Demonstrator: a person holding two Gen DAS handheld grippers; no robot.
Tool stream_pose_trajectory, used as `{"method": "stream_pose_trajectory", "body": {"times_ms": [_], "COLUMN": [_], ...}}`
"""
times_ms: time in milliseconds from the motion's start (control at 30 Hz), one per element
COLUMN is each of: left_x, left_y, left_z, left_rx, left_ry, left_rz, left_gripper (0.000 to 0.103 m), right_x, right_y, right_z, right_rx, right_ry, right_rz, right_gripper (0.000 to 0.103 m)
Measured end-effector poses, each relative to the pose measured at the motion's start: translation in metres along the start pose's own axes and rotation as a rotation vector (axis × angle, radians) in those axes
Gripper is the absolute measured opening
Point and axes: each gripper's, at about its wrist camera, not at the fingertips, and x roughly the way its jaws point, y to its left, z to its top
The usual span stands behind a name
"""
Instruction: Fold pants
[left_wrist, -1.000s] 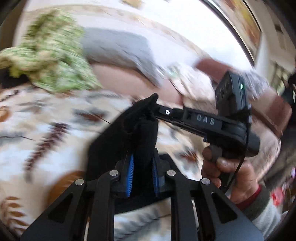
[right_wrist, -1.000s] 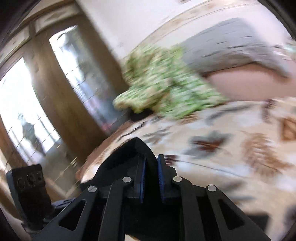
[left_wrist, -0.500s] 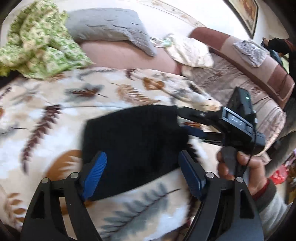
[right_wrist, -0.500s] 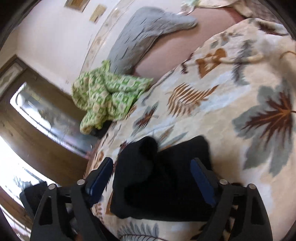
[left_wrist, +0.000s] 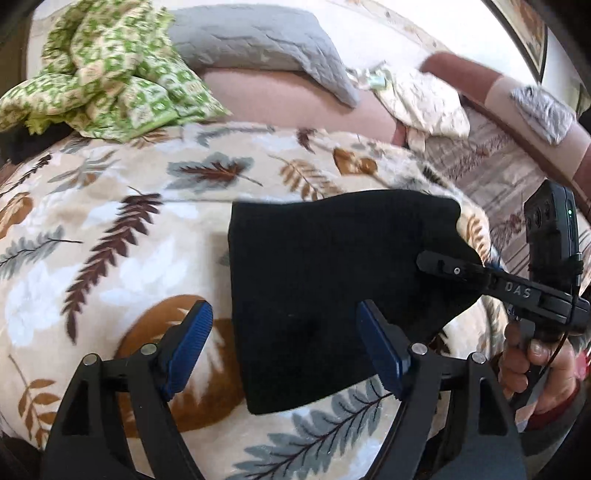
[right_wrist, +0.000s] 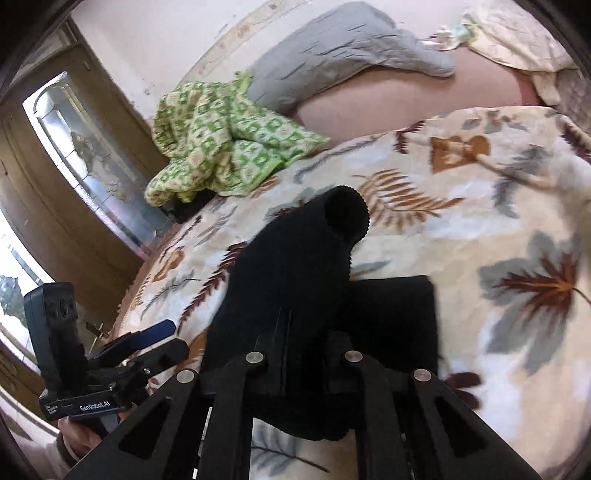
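The black pants (left_wrist: 325, 273) lie folded into a compact block on the leaf-patterned blanket (left_wrist: 110, 229). My left gripper (left_wrist: 291, 350) is open, its blue pads on either side of the block's near edge, holding nothing. My right gripper (right_wrist: 301, 350) is shut on the right edge of the pants (right_wrist: 295, 266), lifting a bunched fold of black cloth. In the left wrist view the right gripper (left_wrist: 436, 264) reaches in from the right onto the pants. The left gripper (right_wrist: 147, 339) shows at the lower left of the right wrist view.
A crumpled green-and-white blanket (left_wrist: 103, 81) and a grey pillow (left_wrist: 258, 40) lie at the back of the bed. A cream cloth (left_wrist: 424, 99) and a striped sofa (left_wrist: 517, 155) are at the right. A wooden door (right_wrist: 66, 184) stands at the left.
Both grippers let go of the pants half a second ago. The left gripper stays open over the folded block. The right gripper has shut again on the block's right edge.
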Motion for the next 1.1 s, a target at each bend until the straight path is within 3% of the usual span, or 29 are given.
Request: {"method": "stream_pose_trajectory", "body": {"times_ms": [67,167,233,267,300,367,467,533,700,833,1100], "left_x": [0.02,0.041,0.036,0.032,0.026,0.017,0.016,0.024,0.069,0.08,0.074], "left_y": [-0.004,-0.002,0.001,0.003,0.003,0.006,0.006,0.006,0.01,0.021,0.021], "left_z": [-0.006,-0.015,-0.014,-0.011,-0.008,0.002,0.019,0.031,0.043,0.036,0.033], "left_rx": [0.006,-0.005,-0.019,-0.018,-0.014,-0.011,-0.011,-0.018,-0.032,-0.095,-0.105], "left_ry": [0.051,0.115,0.112,0.106,0.091,0.043,0.011,0.005,0.074,0.073,0.055], "left_rz": [0.014,0.022,0.017,0.033,0.054,0.075,0.095,0.101,0.161,0.176,0.172], "left_gripper": [0.08,0.081,0.08,0.08,0.08,0.08,0.08,0.08,0.081,0.091,0.093], "right_x": [0.005,0.023,0.022,0.015,0.005,-0.011,-0.024,-0.015,0.034,0.067,0.065], "right_y": [-0.012,-0.031,-0.038,-0.037,-0.035,-0.026,-0.011,0.006,0.012,-0.002,-0.004], "right_z": [-0.005,-0.018,-0.019,-0.018,-0.015,-0.008,0.003,0.006,0.003,0.001,0.006], "right_rx": [0.021,0.033,0.057,0.059,0.039,-0.016,-0.054,-0.118,-0.162,-0.133,-0.153], "right_ry": [0.027,0.07,0.058,0.037,0.0,-0.062,-0.108,-0.092,-0.006,0.034,0.036], "right_rz": [-0.079,-0.187,-0.176,-0.19,-0.26,-0.345,-0.237,-0.197,-0.255,-0.261,-0.243], "right_gripper": [0.011,0.021,0.027,0.04,0.049,0.049,0.044,0.039,0.035,0.036,0.036]}}
